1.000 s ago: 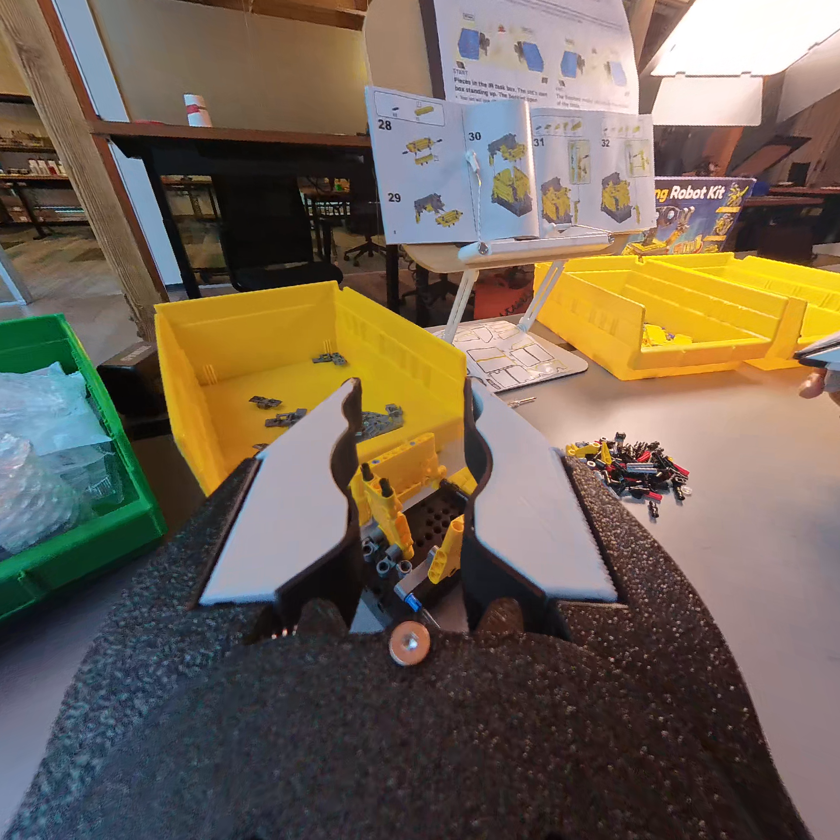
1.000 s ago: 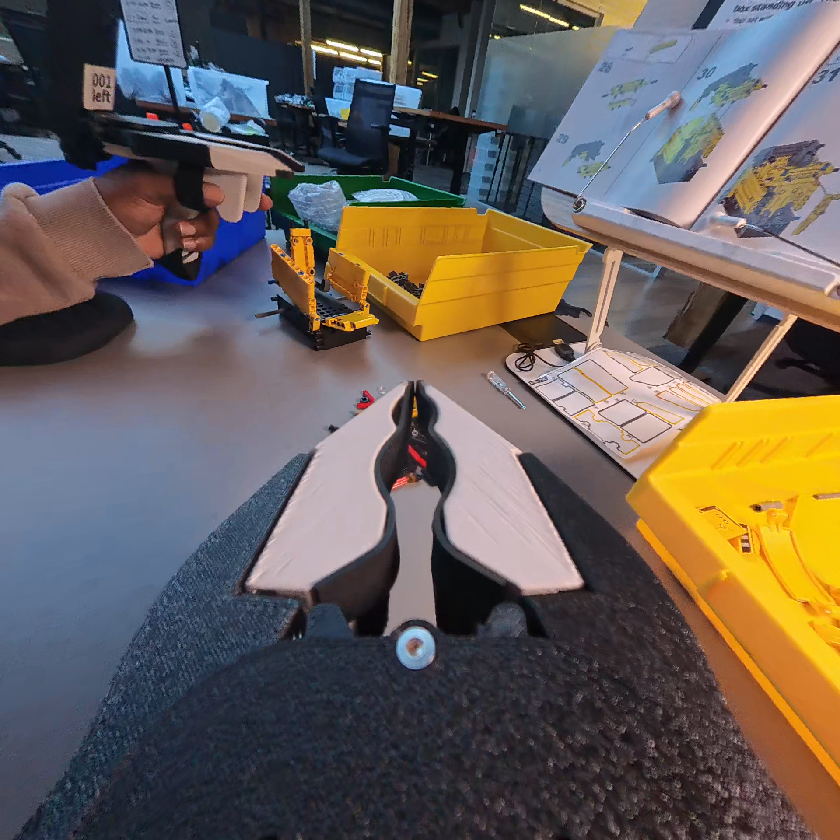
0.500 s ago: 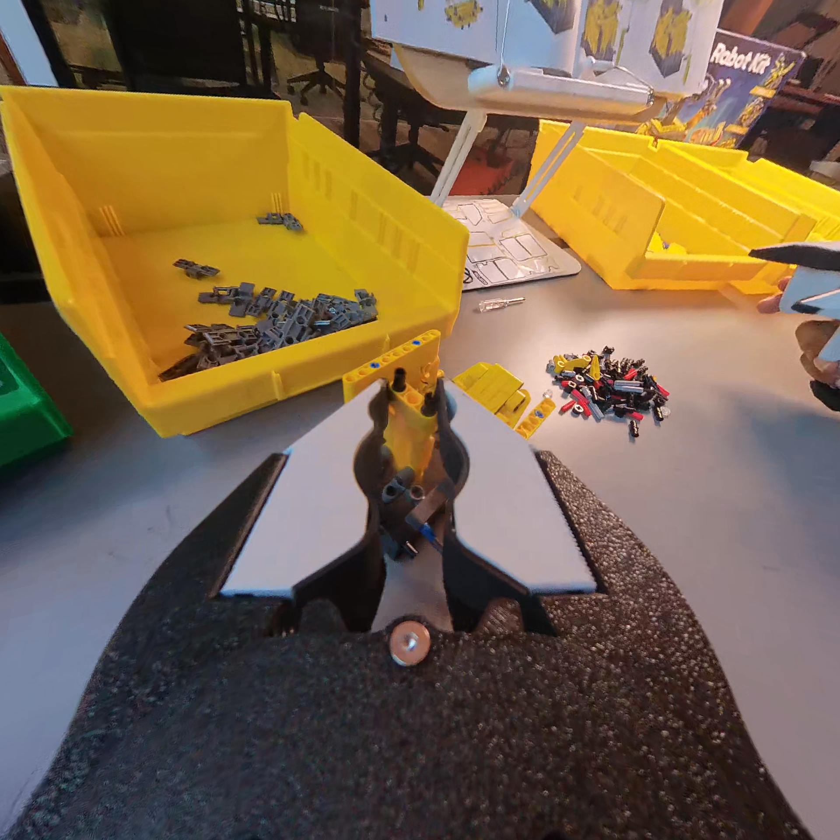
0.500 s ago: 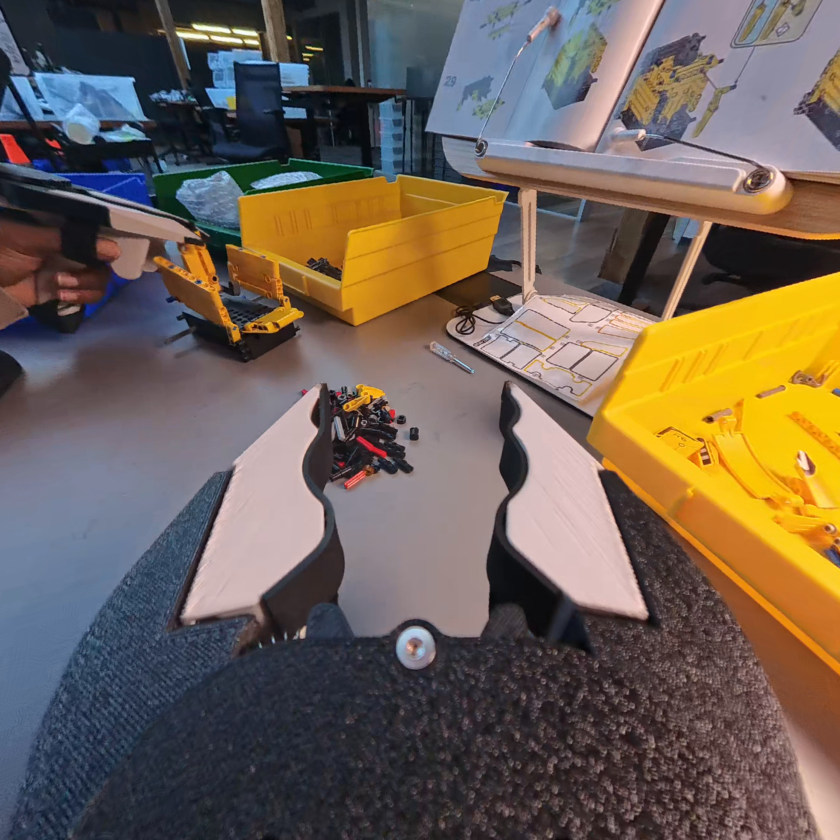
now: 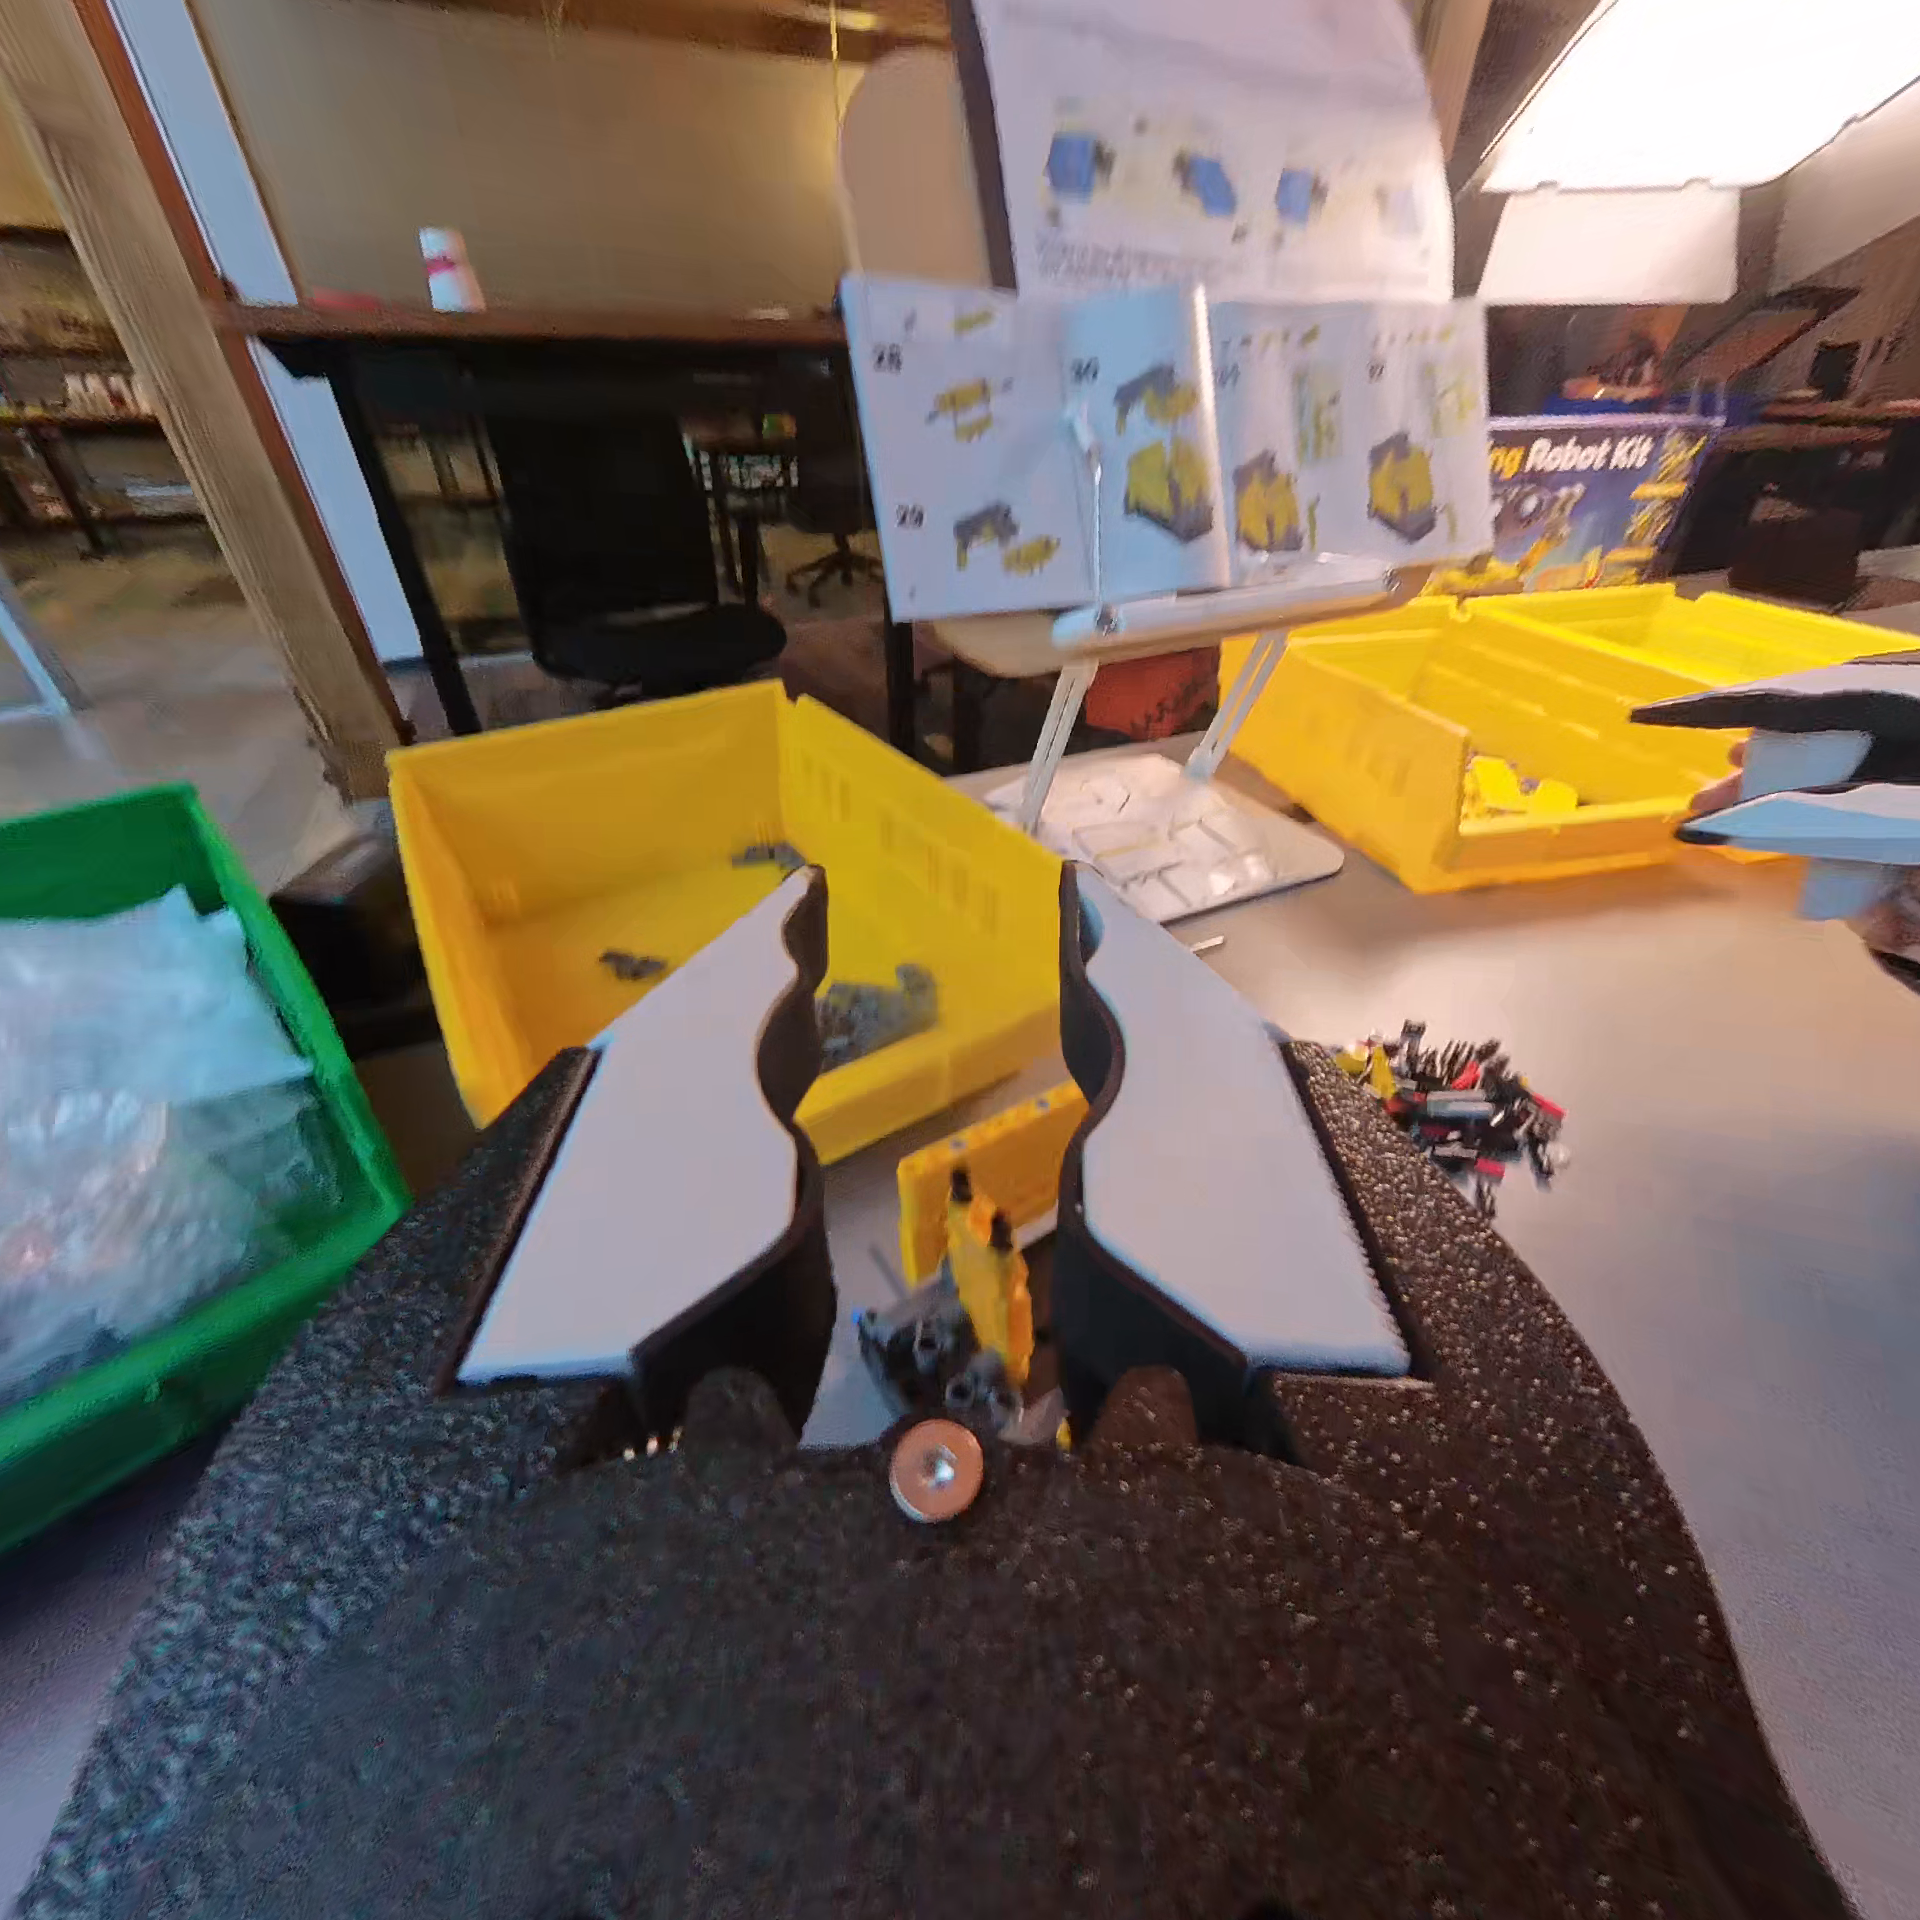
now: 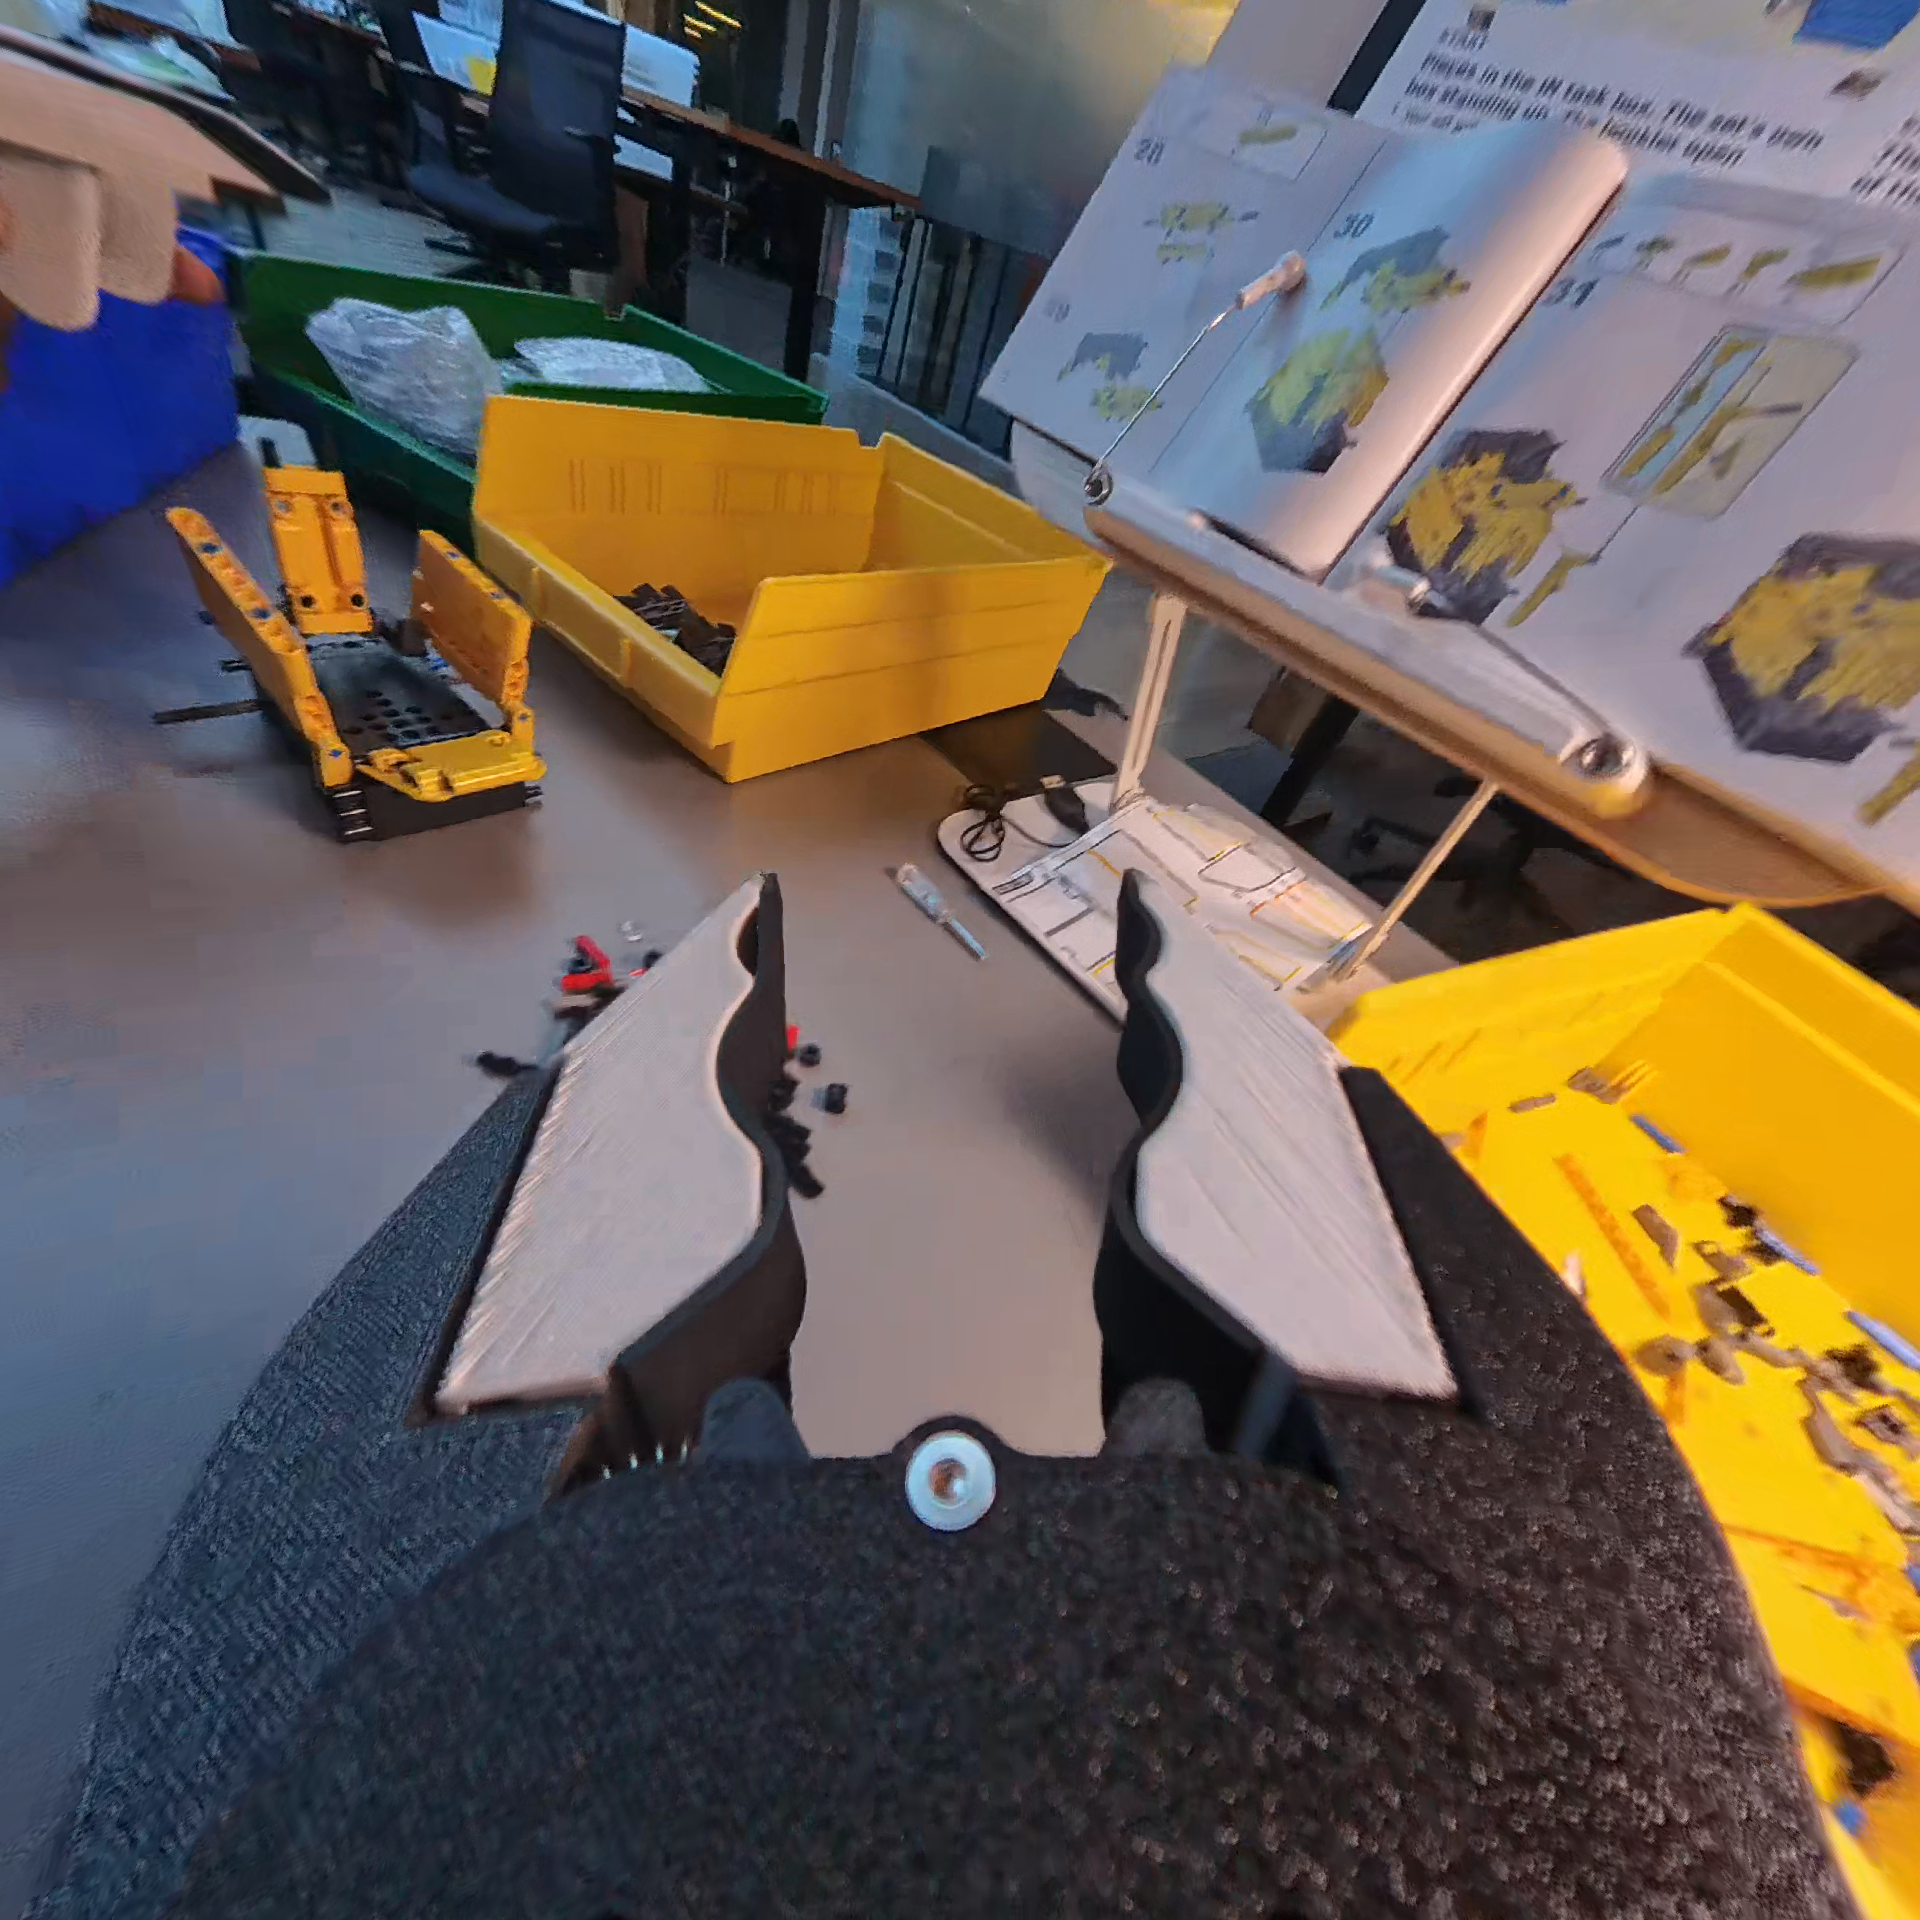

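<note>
Both grippers stand with jaws wide and hold nothing. The left gripper (image 5: pixel 940 904) hovers over the yellow-and-black brick model (image 5: pixel 971 1262), which sits on the grey table (image 5: pixel 1662 1299) between its fingers, apart from them. The right gripper (image 6: pixel 945 894) hangs above bare table beside a pile of small pins (image 6: pixel 800 1112). A yellow bin (image 5: pixel 623 810) of grey parts stands beyond the model.

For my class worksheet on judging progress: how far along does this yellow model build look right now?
Done: the model, a black base with raised yellow panels, stands on the table. In hand: nothing; the left tongs, above the model, and the right tongs, over the pile of small parts, are both open and empty. Left: that pile and the pieces in the yellow bin lie loose, so much probably remains.
</note>
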Available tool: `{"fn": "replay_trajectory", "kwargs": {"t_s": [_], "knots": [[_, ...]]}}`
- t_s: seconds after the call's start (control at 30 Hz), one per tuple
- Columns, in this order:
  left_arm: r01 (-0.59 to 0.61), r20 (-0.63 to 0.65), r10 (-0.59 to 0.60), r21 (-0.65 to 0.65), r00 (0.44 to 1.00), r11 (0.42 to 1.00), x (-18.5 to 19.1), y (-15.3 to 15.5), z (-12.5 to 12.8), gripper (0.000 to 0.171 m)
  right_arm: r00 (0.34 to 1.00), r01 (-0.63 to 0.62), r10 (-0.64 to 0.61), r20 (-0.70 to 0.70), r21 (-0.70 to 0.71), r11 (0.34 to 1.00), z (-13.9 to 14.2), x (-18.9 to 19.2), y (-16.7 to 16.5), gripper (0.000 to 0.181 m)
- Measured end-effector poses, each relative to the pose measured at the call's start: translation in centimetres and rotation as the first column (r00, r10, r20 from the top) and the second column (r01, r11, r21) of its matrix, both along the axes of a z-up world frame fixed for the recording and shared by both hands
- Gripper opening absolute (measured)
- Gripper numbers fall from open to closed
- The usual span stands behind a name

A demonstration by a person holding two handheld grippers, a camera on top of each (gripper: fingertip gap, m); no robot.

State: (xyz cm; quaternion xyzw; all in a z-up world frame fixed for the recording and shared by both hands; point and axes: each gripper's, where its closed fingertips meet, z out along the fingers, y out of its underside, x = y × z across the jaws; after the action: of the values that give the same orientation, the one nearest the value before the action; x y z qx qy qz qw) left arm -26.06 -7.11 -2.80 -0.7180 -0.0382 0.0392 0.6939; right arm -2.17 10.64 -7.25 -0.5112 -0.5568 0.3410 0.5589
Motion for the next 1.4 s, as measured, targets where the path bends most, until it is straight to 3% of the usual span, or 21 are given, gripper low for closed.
{"fn": "replay_trajectory", "kwargs": {"t_s": [0.1,0.27,0.37,0.5,0.6,0.67,0.73,0.8,0.93,1.03,1.17,1.4], "knots": [[0.089,0.000,-0.089,0.004,0.996,0.996,2.0,3.9,3.3,0.043,0.999,0.043,-0.042,-0.012,0.062,0.997,3.2,-2.2,2.8,0.056],[0.273,0.216,-0.274,0.037,0.937,0.961,4.5,15.1,7.7,0.042,0.994,0.108,-0.108,0.002,0.048,0.993,7.6,-7.5,8.8,0.058],[0.267,0.324,-0.252,-0.003,0.912,0.964,4.0,22.3,7.1,0.045,0.983,0.176,-0.178,0.045,0.038,0.984,8.2,-9.9,12.5,0.060],[0.124,0.138,-0.099,-0.181,0.985,0.976,2.7,28.4,3.4,0.041,0.952,0.277,-0.285,0.114,0.078,0.958,6.9,-10.8,16.4,0.050],[-0.010,-0.122,-0.015,-0.207,0.992,0.978,1.7,29.0,3.2,0.009,0.943,0.304,-0.320,0.097,0.148,0.941,6.7,-10.2,17.4,0.033],[-0.026,-0.153,-0.006,-0.200,0.988,0.979,1.6,28.5,3.0,0.003,0.945,0.293,-0.314,0.093,0.185,0.938,6.5,-10.0,17.2,0.032],[-0.036,-0.061,0.026,-0.174,0.998,0.984,0.4,27.7,2.7,0.004,0.944,0.291,-0.315,0.096,0.203,0.935,6.1,-9.7,17.1,0.031],[0.021,0.150,-0.001,-0.131,0.989,0.991,-0.2,26.9,2.2,0.005,0.950,0.283,-0.302,0.083,0.182,0.942,6.0,-9.6,17.1,0.029],[0.052,0.425,-0.023,-0.058,0.905,0.997,-0.8,25.3,0.4,0.008,0.952,0.280,-0.292,0.089,0.124,0.952,6.0,-9.6,17.1,0.029],[0.108,0.594,-0.063,-0.041,0.802,0.993,-0.7,24.3,-1.3,0.011,0.945,0.299,-0.311,0.099,0.119,0.947,6.0,-9.7,17.1,0.030],[0.114,0.631,-0.073,-0.024,0.773,0.993,-0.3,23.7,-2.0,0.016,0.948,0.301,-0.312,0.067,0.135,0.944,7.1,-10.7,15.9,0.043],[0.026,0.632,-0.046,0.041,0.773,0.999,-1.4,21.6,-1.1,0.027,0.948,0.314,-0.319,-0.003,0.186,0.931,9.9,-15.5,13.8,0.087]]}}
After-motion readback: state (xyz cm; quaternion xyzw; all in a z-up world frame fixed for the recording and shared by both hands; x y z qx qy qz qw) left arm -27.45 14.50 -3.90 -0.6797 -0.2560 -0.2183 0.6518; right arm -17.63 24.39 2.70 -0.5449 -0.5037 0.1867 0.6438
